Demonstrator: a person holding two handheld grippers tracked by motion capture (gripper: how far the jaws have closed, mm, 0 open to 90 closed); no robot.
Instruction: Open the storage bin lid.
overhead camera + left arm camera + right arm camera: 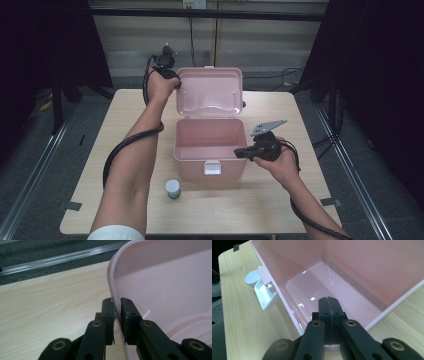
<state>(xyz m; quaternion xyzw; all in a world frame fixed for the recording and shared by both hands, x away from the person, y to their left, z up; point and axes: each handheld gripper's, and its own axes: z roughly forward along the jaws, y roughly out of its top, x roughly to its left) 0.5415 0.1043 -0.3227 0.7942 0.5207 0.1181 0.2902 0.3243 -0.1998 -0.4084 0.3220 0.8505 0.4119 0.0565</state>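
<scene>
So we've got a pink box (210, 150) sitting mid-tabletop (280, 200) with its lid (210, 92) swung up and standing open at the back. Our left gripper (172, 75) is up at the lid's left edge, and in the left gripper view the jaws are pinched onto that thin rim (113, 297), one pad on each side. Our right gripper (240, 152) hangs at the box's right wall, pointing in over the open top; its jaws are clenched tight together with nothing between them, which you can see plainly in the right gripper view (329, 305). The inside of the box looks bare. The white latch (212, 168) hangs on the front wall. A small white jar (173, 188) stands on the tabletop just in front of the box, a bit left of the latch.
</scene>
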